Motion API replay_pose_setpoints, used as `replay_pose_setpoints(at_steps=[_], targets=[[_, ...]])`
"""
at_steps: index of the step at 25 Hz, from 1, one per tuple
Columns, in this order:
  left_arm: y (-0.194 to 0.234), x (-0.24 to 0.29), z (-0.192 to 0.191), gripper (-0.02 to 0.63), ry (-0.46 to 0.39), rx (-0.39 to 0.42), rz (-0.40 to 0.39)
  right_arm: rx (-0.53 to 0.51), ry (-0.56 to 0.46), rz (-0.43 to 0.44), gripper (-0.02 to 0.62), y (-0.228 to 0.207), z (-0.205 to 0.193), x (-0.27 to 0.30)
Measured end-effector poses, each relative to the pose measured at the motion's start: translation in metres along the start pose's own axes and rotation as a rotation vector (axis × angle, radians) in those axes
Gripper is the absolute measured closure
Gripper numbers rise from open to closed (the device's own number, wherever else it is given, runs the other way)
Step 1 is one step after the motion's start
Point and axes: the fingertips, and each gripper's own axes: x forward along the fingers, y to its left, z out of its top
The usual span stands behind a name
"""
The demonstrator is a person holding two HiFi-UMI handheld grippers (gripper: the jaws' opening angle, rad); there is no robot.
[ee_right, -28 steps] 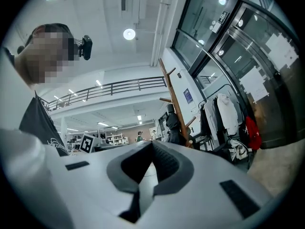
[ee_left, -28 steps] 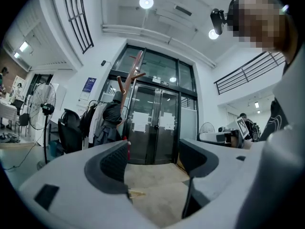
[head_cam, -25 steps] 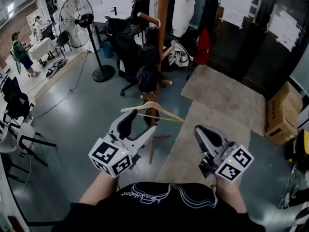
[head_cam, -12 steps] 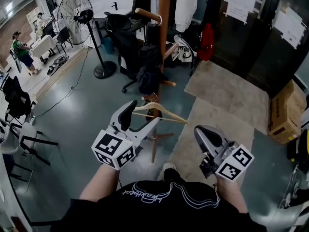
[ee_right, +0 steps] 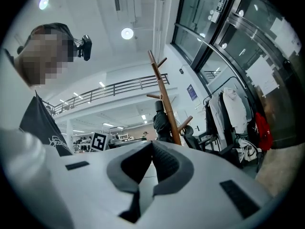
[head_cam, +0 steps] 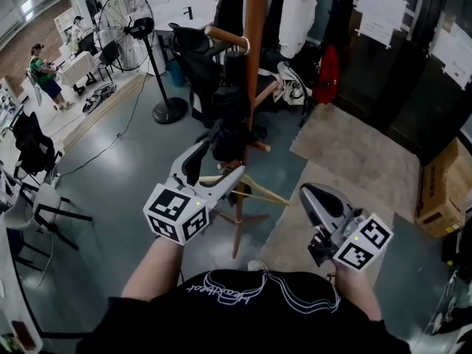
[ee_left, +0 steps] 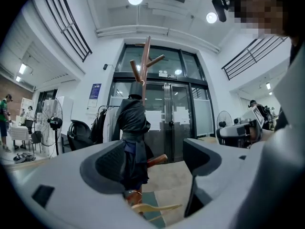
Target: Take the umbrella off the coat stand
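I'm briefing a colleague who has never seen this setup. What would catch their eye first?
The tall wooden coat stand rises mid-picture in the head view, a dark folded umbrella hanging on it and a wooden hanger lower down. Nearer, the left gripper points at the umbrella, its jaws opening with nothing between them. A big fan stands at the upper left.

Black shirt (head_cam: 251, 323), white lettering (head_cam: 221, 298); grey left tongs (head_cam: 214, 169), right tongs (head_cam: 305, 193) with marker cubes (head_cam: 175, 212)
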Motion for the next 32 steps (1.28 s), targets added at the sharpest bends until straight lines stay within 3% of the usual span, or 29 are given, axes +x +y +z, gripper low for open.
replay_pose_setpoints(at_steps=[13,27,28,29,32], targets=[[0.049,0.057,0.002,0.233,0.025,0.036,0.077,-0.029,-0.004,0.082,0.592,-0.052,0.024,0.038],[0.056,0.086,-0.004,0.238,0.042,0.062,0.005,-0.025,0.026,0.144,0.592,-0.077,0.024,0.065],[0.054,0.086,-0.005,0.246,0.042,0.060,-0.004,-0.025,0.029,0.147,0.592,-0.078,0.023,0.066],[0.053,0.086,-0.006,0.297,0.041,0.057,-0.011,-0.024,0.032,0.149,0.592,-0.080,0.022,0.066],[0.053,0.087,-0.008,0.322,0.033,0.041,-0.013,-0.019,0.040,0.155,0.592,-0.086,0.019,0.067]])
